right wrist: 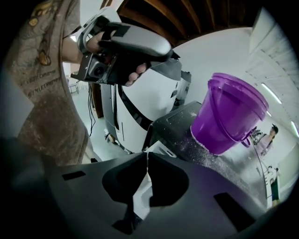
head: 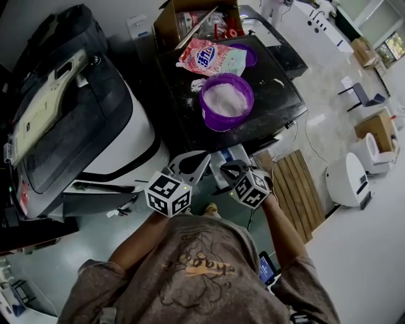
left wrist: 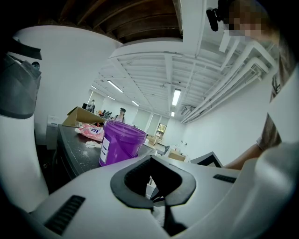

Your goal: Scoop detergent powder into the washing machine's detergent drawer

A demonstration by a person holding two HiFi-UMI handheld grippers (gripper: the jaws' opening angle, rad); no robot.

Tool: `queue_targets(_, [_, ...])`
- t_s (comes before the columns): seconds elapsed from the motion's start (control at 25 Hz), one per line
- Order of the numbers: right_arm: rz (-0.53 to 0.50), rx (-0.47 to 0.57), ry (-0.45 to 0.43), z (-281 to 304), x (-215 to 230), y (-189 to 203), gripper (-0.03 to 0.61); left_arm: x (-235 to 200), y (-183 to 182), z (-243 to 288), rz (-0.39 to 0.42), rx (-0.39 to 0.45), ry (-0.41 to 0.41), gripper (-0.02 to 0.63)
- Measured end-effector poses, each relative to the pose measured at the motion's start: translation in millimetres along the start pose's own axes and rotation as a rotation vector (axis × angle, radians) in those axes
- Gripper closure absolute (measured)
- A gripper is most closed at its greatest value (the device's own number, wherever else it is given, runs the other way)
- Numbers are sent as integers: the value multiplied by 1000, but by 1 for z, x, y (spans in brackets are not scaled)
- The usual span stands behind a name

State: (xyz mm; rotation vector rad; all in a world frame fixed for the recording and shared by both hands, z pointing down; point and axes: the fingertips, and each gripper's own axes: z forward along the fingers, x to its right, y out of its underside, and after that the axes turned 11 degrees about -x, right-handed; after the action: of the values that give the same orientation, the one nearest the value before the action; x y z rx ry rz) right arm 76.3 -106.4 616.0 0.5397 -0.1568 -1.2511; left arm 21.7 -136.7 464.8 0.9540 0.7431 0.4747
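A purple bucket [head: 226, 101] [left wrist: 121, 142] [right wrist: 229, 116] full of white powder stands on the black table [head: 278, 107]. A pink detergent bag [head: 212, 58] [left wrist: 92, 133] lies behind it. The washing machine [head: 76, 120] [right wrist: 149, 102] stands left of the table. My left gripper [head: 190, 166] [left wrist: 150, 158] and right gripper [head: 231, 169] [right wrist: 147, 154] hover side by side just off the table's front edge, both shut with nothing between their jaws. In the right gripper view a hand holds the left gripper's body [right wrist: 126, 51]. I see no scoop. A small white part [head: 223, 155] shows below the table edge; what it is I cannot tell.
An open cardboard box [head: 196, 19] [left wrist: 79, 115] sits at the table's far end, with a purple lid [head: 250, 54] beside the bag. Spilled powder [head: 197, 83] dusts the tabletop. A wooden pallet [head: 297, 190] and a white round appliance [head: 348, 180] stand on the floor to the right.
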Motion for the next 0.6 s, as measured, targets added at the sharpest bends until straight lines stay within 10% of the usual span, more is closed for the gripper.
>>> queue_targets(0.36, [579,204,-170,-28,40,8,568,-4,0,2,-15,2,-3,595])
queue_targets(0.6, [744,308,-222,-54,60,10,568,-1,-3,8,-12,1,11,595])
